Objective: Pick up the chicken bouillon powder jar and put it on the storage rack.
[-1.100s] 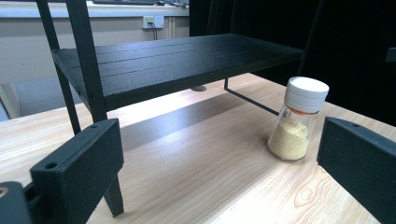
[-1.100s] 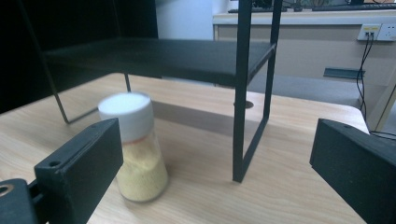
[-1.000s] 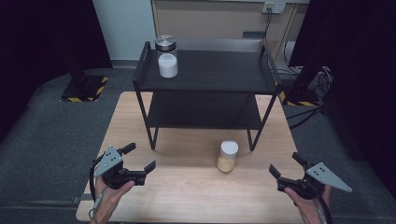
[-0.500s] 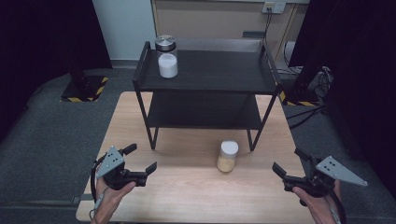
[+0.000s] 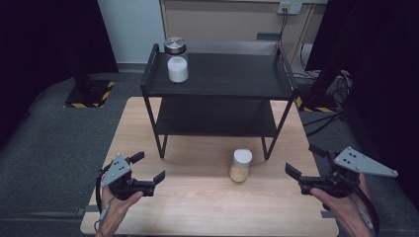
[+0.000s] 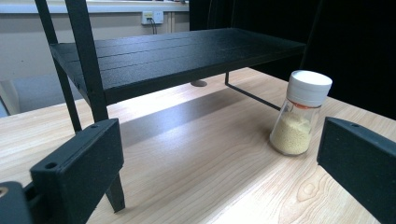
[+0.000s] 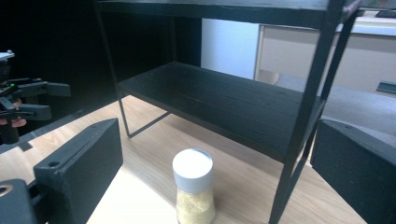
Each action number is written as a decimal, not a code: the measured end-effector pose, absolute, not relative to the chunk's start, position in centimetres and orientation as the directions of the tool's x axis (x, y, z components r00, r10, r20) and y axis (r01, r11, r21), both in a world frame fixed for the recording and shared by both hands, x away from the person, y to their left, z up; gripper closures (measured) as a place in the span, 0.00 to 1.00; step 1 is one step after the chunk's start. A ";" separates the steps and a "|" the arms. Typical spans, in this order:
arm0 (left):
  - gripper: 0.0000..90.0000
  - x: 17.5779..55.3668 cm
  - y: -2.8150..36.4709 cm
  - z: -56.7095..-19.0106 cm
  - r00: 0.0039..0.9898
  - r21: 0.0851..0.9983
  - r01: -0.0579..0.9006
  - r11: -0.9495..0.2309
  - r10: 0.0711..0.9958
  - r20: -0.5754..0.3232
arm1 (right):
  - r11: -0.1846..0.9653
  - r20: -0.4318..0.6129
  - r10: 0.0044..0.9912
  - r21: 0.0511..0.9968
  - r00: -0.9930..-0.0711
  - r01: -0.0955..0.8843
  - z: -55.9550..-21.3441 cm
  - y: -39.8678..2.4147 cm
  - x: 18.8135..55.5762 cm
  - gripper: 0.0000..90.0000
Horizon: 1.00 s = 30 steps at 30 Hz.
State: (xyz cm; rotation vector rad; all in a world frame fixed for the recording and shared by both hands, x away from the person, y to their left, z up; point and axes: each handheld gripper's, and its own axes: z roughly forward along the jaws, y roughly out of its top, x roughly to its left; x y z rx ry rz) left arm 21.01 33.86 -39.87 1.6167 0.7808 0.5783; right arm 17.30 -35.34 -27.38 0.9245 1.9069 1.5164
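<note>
On a wooden table (image 5: 197, 207), a black two-tier rack (image 5: 217, 79) stands toward the far edge, a glass jar of white powder (image 5: 176, 60) on its top shelf. Near the table's front corners a person holds the right gripper (image 5: 301, 173) and left gripper (image 5: 148, 170), each with jaws spread wide and gripping nothing. Between them, just in front of the rack, stands the white-capped jar of yellow grains (image 5: 241, 166), untouched; the work appears barely begun, with reach, grasp and placement all left.
</note>
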 end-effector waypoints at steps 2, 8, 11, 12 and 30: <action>0.00 21.0 33.8 -39.8 0.651 0.980 0.177 -0.087 0.758 -0.051 | 0.158 -0.005 0.778 0.969 -0.629 0.187 -26.6 -34.9 17.5 0.03; 0.00 21.2 33.9 -39.9 0.656 0.980 0.179 -0.086 0.753 -0.054 | 0.178 -0.005 0.778 0.961 -0.628 0.212 -25.5 -34.1 17.9 0.03; 0.00 21.3 33.9 -39.9 0.657 0.980 0.179 -0.087 0.752 -0.054 | 0.187 -0.003 0.781 0.955 -0.625 0.229 -25.5 -33.6 18.3 0.03; 0.00 21.4 33.9 -39.9 0.658 0.980 0.179 -0.087 0.751 -0.054 | 0.186 0.000 0.779 0.955 -0.627 0.231 -25.6 -33.5 18.4 0.03; 0.00 21.5 33.8 -39.8 0.659 0.978 0.183 -0.098 0.751 -0.048 | 0.240 0.015 0.770 0.919 -0.638 0.311 -28.3 -31.1 22.1 0.03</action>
